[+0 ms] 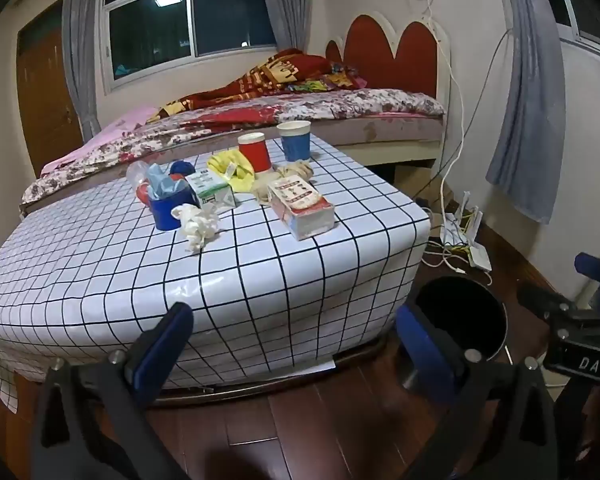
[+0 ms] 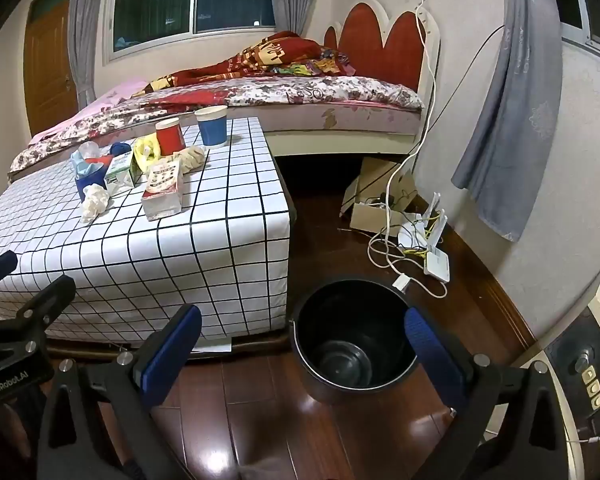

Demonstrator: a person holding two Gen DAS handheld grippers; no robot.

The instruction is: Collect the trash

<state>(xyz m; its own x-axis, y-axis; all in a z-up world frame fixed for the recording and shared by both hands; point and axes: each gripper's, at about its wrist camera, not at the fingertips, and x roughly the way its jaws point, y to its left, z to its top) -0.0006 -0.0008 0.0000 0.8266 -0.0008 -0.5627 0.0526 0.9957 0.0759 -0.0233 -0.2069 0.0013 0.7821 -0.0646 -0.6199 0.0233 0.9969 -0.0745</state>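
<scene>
A low table with a white checked cloth holds trash: a crumpled white tissue, a red and white box, a green and white carton, a yellow wrapper, a blue cup stuffed with paper, a red cup and a blue cup. An empty black bin stands on the floor to the table's right. My left gripper is open and empty before the table's front edge. My right gripper is open and empty above the bin's near side.
A bed runs behind the table. A router, cables and a cardboard box lie on the dark wood floor by the right wall. A grey curtain hangs at the right. An appliance panel is at the far right.
</scene>
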